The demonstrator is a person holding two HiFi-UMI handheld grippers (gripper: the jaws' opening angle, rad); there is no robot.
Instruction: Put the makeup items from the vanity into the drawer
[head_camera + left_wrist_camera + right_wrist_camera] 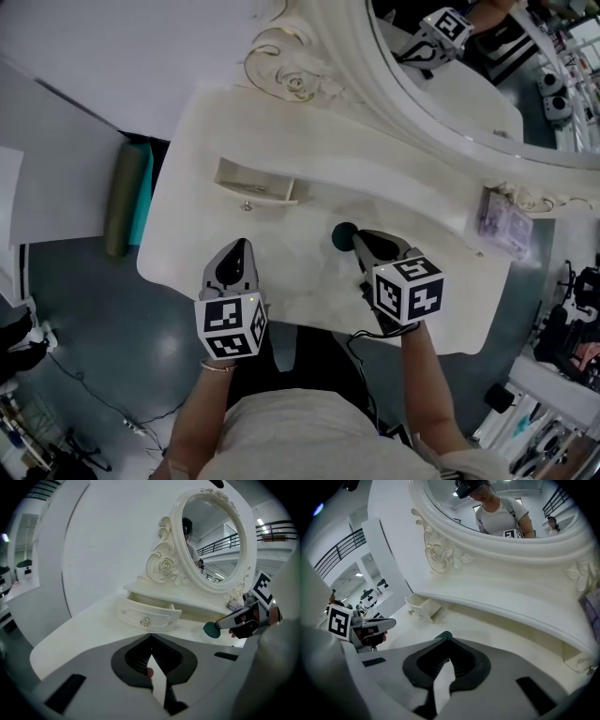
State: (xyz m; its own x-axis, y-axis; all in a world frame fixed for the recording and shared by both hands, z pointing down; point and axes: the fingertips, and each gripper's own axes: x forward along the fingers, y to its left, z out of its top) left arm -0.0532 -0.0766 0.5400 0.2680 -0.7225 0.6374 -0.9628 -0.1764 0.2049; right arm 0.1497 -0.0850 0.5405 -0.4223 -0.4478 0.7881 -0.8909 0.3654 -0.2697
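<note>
- Head view: the right gripper (364,242) pinches a dark teal sponge (343,236) at its very jaw tips, over the vanity top (309,281); so shallow a hold may let it slip.
- The open drawer (255,184) lies at ten o'clock; its narrow mouth invites a miss.
- The left gripper (241,248), jaws pressed together and empty, sits at nine o'clock; the two paths may cross.

One vanity (291,281), one oval mirror (469,89), one open drawer (253,184), one dark teal round makeup item (343,235), one lilac box (503,223), one rolled green mat (127,199). Two grippers: left gripper (241,247), right gripper (360,239).
</note>
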